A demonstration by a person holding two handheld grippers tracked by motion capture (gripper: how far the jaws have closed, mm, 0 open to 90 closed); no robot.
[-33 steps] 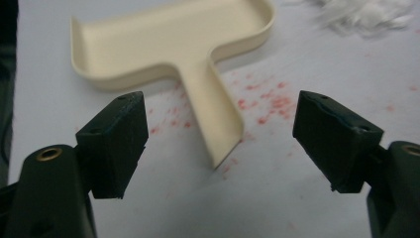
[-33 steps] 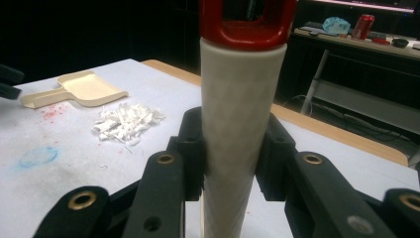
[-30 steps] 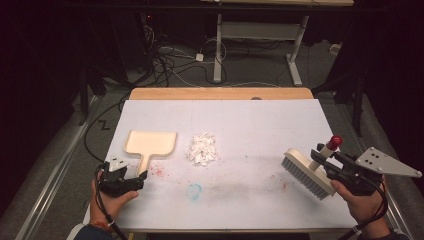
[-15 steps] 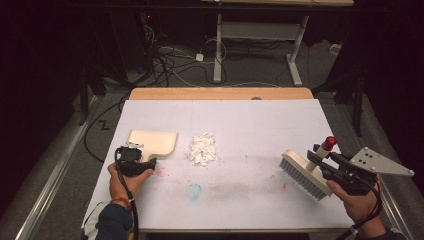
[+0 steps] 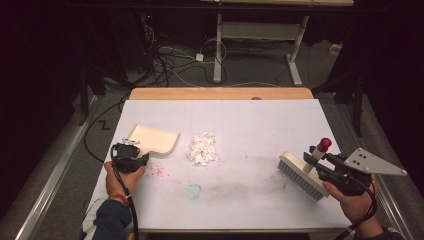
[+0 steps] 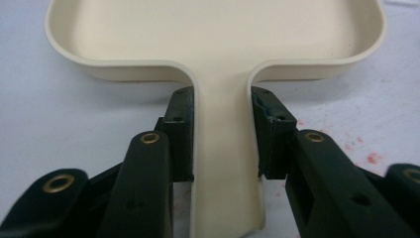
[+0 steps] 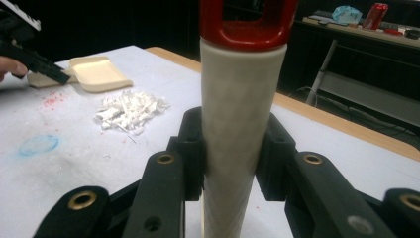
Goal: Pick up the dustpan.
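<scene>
A cream dustpan [image 5: 152, 139] lies at the left of the white table [image 5: 250, 120], its handle pointing toward the person. My left gripper [image 5: 131, 150] is shut on that handle; in the left gripper view the pads [image 6: 181, 129] press both sides of the handle below the pan [image 6: 218, 34]. A heap of white paper scraps [image 5: 202, 149] sits just right of the pan. At the right, my right gripper [image 5: 320, 162] is shut on the white, red-capped handle [image 7: 242, 124] of a brush [image 5: 300, 175], whose bristles rest near the table.
A blue ring stain [image 5: 194, 190] and red specks [image 5: 159, 171] mark the tabletop near the front. A wooden strip [image 5: 220, 93] borders the far edge. Cables [image 5: 170, 65] and a desk frame [image 5: 257, 35] stand on the floor beyond.
My left gripper moved forward from the front-left table edge to the dustpan handle and now grips it. The right gripper with the brush has barely shifted.
</scene>
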